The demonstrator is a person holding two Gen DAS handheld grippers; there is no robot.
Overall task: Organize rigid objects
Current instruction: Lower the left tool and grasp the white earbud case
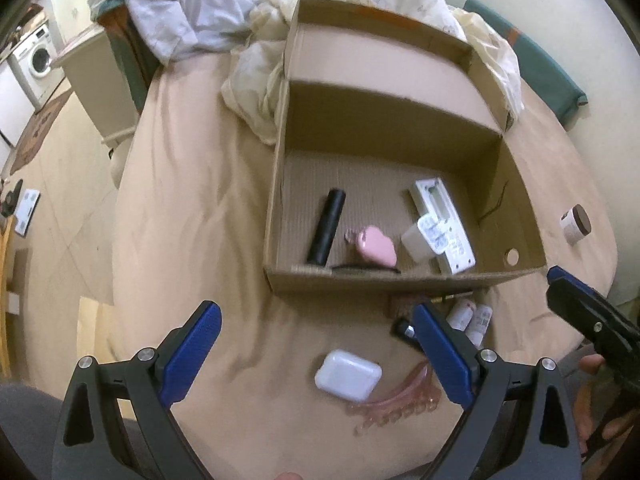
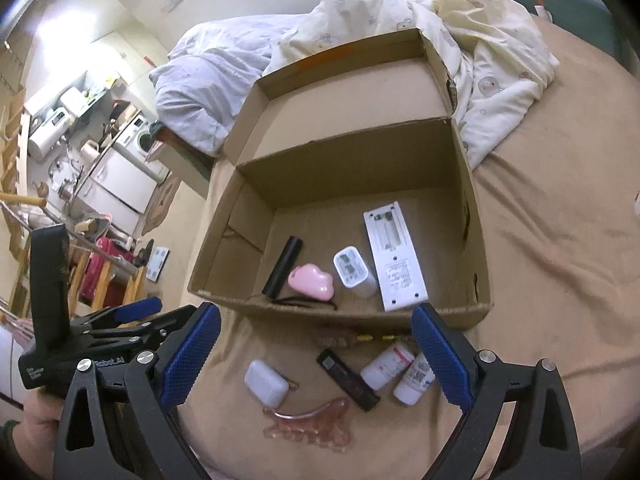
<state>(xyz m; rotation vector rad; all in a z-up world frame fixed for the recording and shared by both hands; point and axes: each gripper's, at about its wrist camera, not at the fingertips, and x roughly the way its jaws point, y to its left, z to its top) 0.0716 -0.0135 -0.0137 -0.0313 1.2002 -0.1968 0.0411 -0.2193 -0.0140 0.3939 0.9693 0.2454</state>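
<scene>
An open cardboard box (image 1: 404, 280) (image 2: 224, 288) sits on the tan bed. Inside lie a black cylinder (image 1: 326, 226) (image 2: 282, 266), a pink cloud-shaped piece (image 1: 376, 247) (image 2: 311, 282), a white charger (image 1: 424, 238) (image 2: 354, 272) and a white remote (image 1: 444, 224) (image 2: 394, 256). In front of the box lie a white earbud case (image 1: 348, 375) (image 2: 265, 384), a pink hair claw (image 1: 396, 402) (image 2: 310, 424), a black lighter (image 2: 347, 378) and two white bottles (image 2: 387, 368) (image 2: 414, 382). My left gripper (image 1: 316, 354) is open above the earbud case. My right gripper (image 2: 316, 354) is open above the loose items.
A rumpled cream and white duvet (image 2: 400, 16) lies behind the box. A small brown-lidded jar (image 1: 576, 224) stands on the bed to the right. The bed edge drops to the floor (image 1: 60, 200) on the left, with a washing machine (image 1: 38, 58) beyond.
</scene>
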